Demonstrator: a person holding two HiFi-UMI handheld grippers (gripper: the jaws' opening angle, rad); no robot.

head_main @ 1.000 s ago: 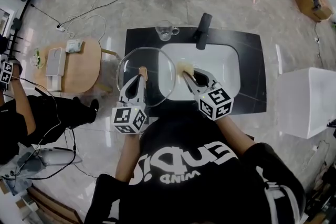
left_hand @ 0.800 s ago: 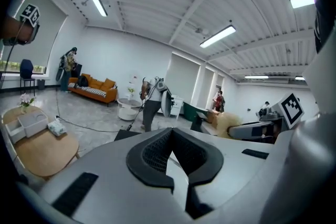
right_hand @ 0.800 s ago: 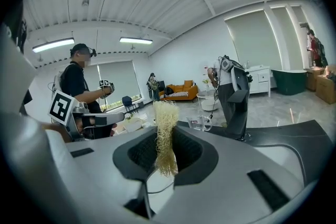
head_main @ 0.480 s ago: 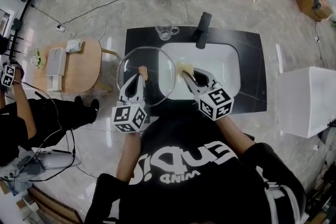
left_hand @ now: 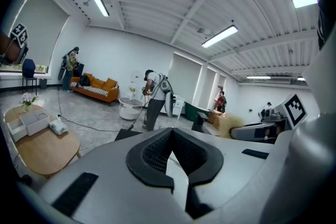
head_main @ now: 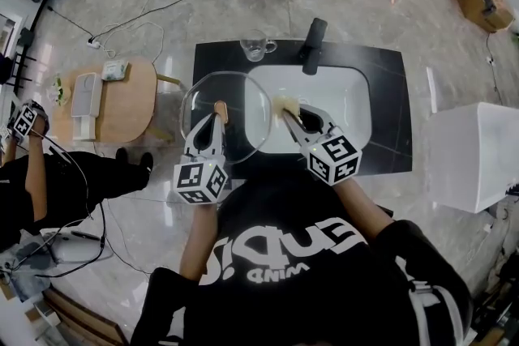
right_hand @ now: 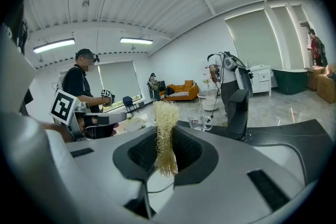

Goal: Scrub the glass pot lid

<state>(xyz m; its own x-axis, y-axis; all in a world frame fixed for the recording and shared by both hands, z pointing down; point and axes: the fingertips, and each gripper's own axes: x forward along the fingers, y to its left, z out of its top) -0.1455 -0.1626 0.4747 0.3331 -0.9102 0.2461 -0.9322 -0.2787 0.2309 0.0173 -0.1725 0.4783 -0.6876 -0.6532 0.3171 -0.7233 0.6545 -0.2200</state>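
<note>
Head view shows a clear round glass lid [head_main: 240, 113], knob [head_main: 220, 107] seemingly tan.

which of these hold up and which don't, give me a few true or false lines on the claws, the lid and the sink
1. The right claw is shut on a straw-coloured fibre scrubber. True.
2. The left claw is open and empty. False: it is shut on the glass pot lid.
3. The lid lies flat in the bottom of the sink. False: it is held up at the sink's left side, reaching past the left edge of the black counter.
4. A glass cup stands on the counter behind the sink, left of the faucet. True.
</note>
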